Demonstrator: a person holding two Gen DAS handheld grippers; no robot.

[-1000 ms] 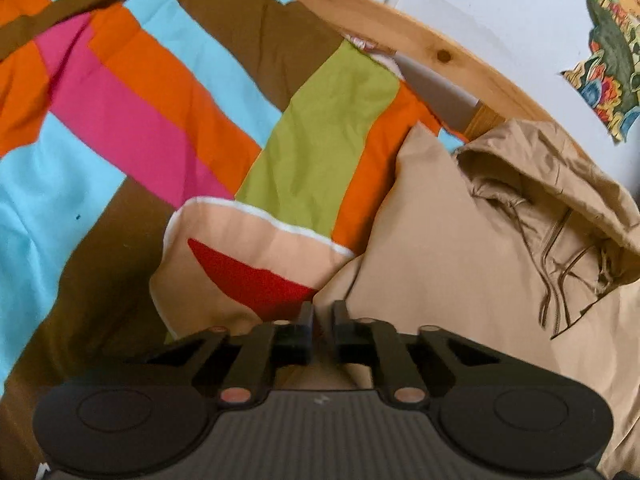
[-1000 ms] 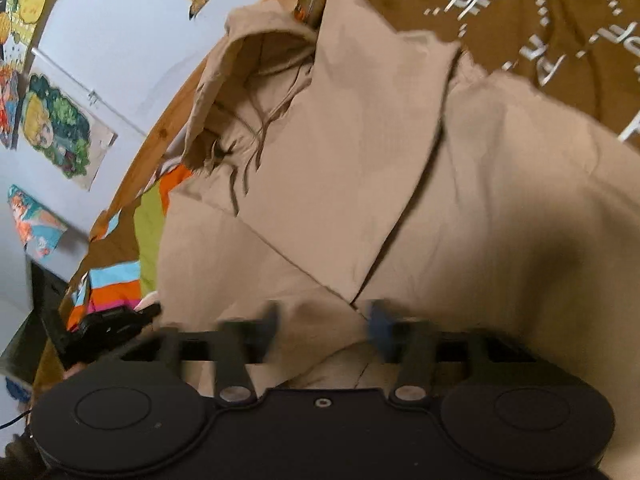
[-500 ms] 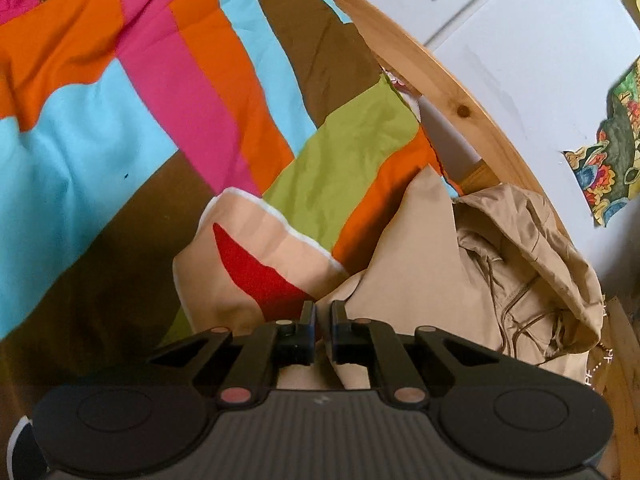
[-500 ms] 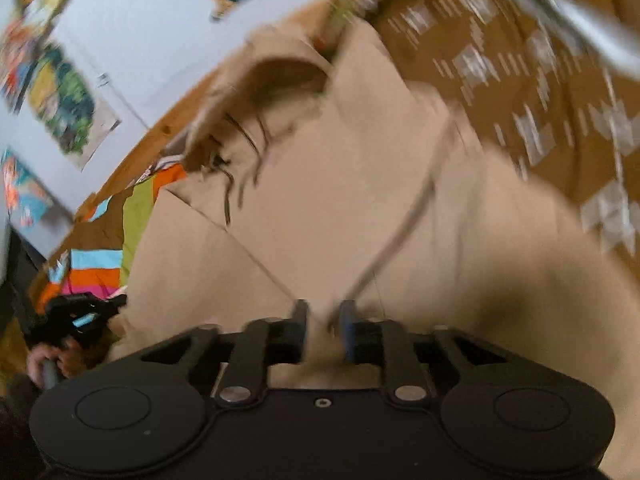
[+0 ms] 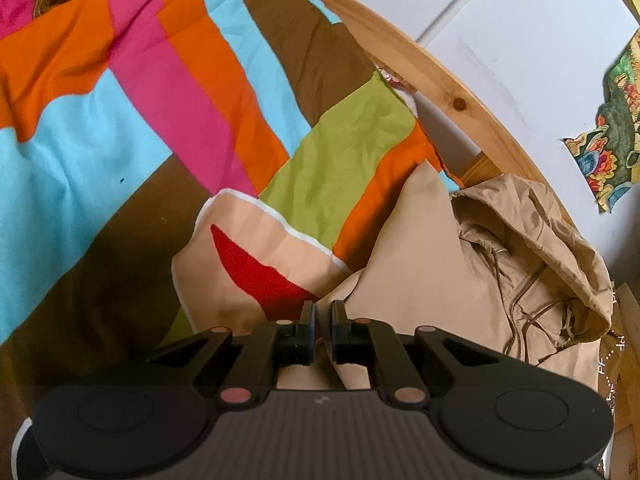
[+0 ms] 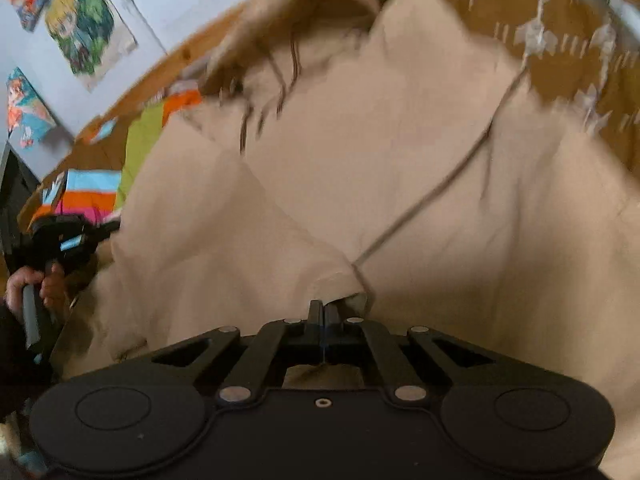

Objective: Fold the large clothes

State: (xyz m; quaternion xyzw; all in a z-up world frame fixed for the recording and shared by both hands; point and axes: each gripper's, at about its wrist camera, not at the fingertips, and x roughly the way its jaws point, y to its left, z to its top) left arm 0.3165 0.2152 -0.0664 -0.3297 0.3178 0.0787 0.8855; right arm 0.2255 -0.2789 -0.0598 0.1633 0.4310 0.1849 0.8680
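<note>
Closest to the lens on the left wrist view, the left tool [image 5: 322, 322] has its two fingers nearly together with just a narrow slit between them, and tan fabric runs into that slit, so it looks pinched on an edge of the beige hooded jacket [image 5: 432, 264]. Right past the tips there's a peach pillow with a red shape [image 5: 256, 256] lying on the bed, touching the jacket's edge.

Over on the right wrist view, the right tool [image 6: 321, 312] is clamped all the way, fingers pressed flat against each other, with a folded corner of the jacket [image 6: 360, 184] bunched right at the tips. I can't say for sure how much cloth is actually between them because the picture is pretty smeared. At the left edge of that view you can see a hand [image 6: 30, 284] gripping the handle of the other tool, sitting at the jacket's left side.

The jacket itself is spread over the bed, hood [image 5: 536, 240] and drawstrings at the far end near the wooden bed frame [image 5: 440, 76]. Under and beside it is the striped bedspread [image 5: 160, 92] in orange, pink, light blue, brown and green. On the right side there's a brown patterned cloth [image 6: 540, 16] next to the jacket. Beyond the frame, a white wall with colourful pictures [image 6: 86, 20] stuck on.
</note>
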